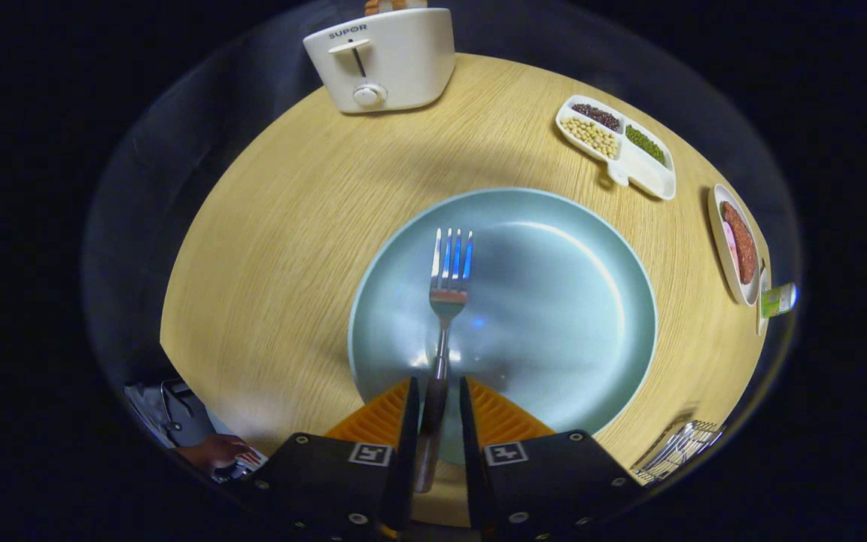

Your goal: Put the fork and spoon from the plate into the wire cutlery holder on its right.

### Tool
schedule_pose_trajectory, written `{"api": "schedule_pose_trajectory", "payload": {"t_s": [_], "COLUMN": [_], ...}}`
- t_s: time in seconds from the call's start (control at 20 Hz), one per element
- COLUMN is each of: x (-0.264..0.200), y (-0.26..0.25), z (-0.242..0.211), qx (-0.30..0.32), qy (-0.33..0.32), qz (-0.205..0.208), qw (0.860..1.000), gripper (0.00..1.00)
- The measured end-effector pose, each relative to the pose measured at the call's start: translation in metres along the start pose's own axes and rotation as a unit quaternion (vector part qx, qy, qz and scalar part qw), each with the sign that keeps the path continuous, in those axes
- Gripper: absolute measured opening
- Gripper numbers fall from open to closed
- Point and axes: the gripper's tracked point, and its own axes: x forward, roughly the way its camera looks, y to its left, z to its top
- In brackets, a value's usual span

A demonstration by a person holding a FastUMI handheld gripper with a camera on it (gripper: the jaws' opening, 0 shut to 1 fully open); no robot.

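Starting at the left, we had the white toaster (pixel 381 60) with its smooth glossy shell at the far side of the pale wood-grain desk (pixel 275 248), and at the centre the tongs (pixel 435 410) were drawn in close around the fork (pixel 445 301), its slim handle between them and its shiny tines reaching out over the round, matte blue-green plate (pixel 569 324). We couldn't tell whether both pads truly pressed it, and we judged that slick thin metal could pivot or slip on a lift. Off right, the wire cutlery holder (pixel 678 450) had narrow gaps where tines might snag.
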Motion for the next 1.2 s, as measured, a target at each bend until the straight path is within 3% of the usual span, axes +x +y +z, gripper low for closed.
{"api": "schedule_pose_trajectory", "payload": {"t_s": [0.1,0.2,0.6,0.9,1.2], "x": [0.000,-0.009,-0.088,-0.142,-0.168], "y": [-0.003,-0.004,-0.075,-0.155,-0.204], "z": [0.001,0.004,-0.017,-0.075,-0.148], "qx": [0.012,0.024,0.088,0.140,0.161], "qy": [0.003,-0.006,-0.050,-0.059,-0.013], "qz": [0.003,0.016,0.000,-0.051,-0.074], "qw": [1.000,1.000,0.995,0.987,0.984], "gripper": [0.11,0.07,0.06,0.06,0.06]}}
